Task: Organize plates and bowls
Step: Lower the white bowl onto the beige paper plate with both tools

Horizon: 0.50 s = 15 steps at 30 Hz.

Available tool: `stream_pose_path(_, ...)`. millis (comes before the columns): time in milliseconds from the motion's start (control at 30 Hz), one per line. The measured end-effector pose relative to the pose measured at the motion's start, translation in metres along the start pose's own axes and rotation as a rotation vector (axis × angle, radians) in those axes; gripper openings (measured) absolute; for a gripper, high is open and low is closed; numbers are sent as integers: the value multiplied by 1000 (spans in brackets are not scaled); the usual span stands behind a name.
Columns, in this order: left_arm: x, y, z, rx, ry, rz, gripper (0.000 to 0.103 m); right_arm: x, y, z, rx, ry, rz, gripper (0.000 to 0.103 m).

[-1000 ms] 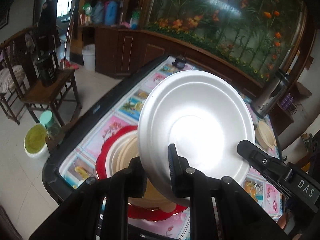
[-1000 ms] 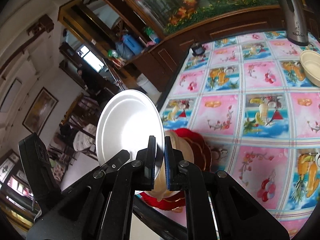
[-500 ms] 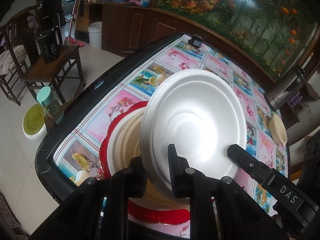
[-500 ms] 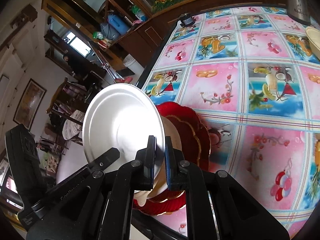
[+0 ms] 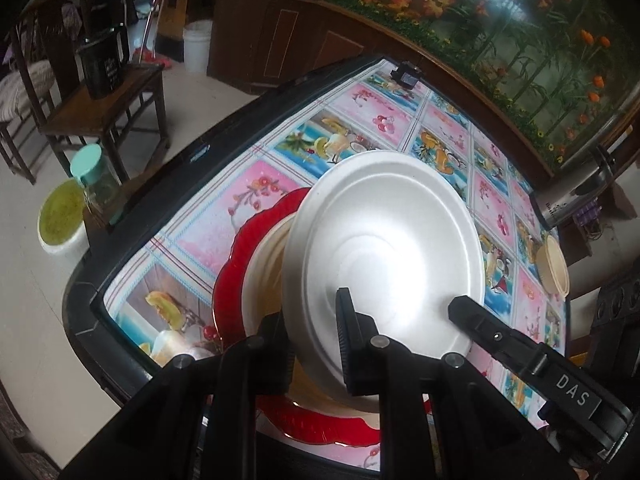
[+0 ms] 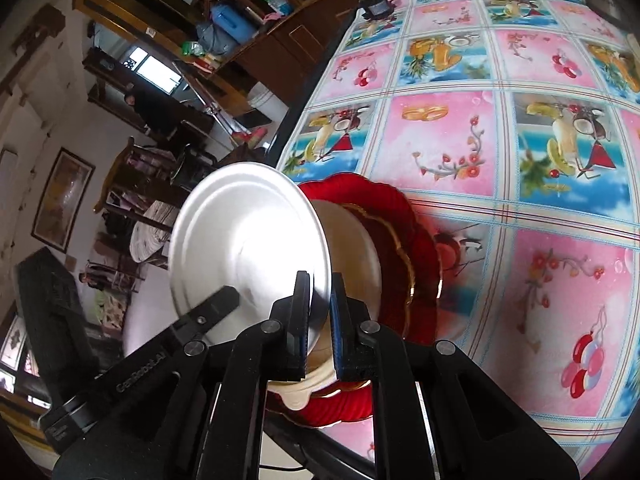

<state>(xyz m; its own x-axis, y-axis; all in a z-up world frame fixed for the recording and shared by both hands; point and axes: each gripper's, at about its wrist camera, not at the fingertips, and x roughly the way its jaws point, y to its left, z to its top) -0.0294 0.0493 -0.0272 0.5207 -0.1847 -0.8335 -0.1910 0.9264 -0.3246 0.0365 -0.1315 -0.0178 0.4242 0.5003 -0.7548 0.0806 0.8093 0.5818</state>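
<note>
A white plate (image 5: pixel 384 248) is held tilted, just above a stack at the table's near corner. My left gripper (image 5: pixel 312 320) is shut on its near rim. My right gripper (image 6: pixel 320 304) is shut on the same plate (image 6: pixel 244 252) at another part of the rim. The stack is a cream bowl (image 5: pixel 266 264) on a red scalloped plate (image 5: pixel 236 268). The same bowl (image 6: pixel 352 248) and red plate (image 6: pixel 404 236) show in the right wrist view. The white plate hides most of the bowl.
The table (image 5: pixel 132 268) has a fruit-pattern cloth and a dark edge close to the stack. A cream bowl (image 5: pixel 554 266) and a steel kettle (image 5: pixel 580 196) stand at the far right. A chair (image 5: pixel 100 100) and a bucket (image 5: pixel 60 220) are on the floor to the left.
Both grippers have lowered the white plate toward the stack and brought it closer to the cream bowl. The grips have not changed.
</note>
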Motion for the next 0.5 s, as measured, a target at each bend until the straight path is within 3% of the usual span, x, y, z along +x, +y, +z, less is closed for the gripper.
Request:
stream_pose_path(233, 5, 1, -2, 8, 16, 30, 17, 7, -1, -2, -1, 18, -22, 9)
stream_pose_path(500, -4, 3, 0, 50, -30, 131, 18, 9, -6, -4, 2, 21, -35, 8)
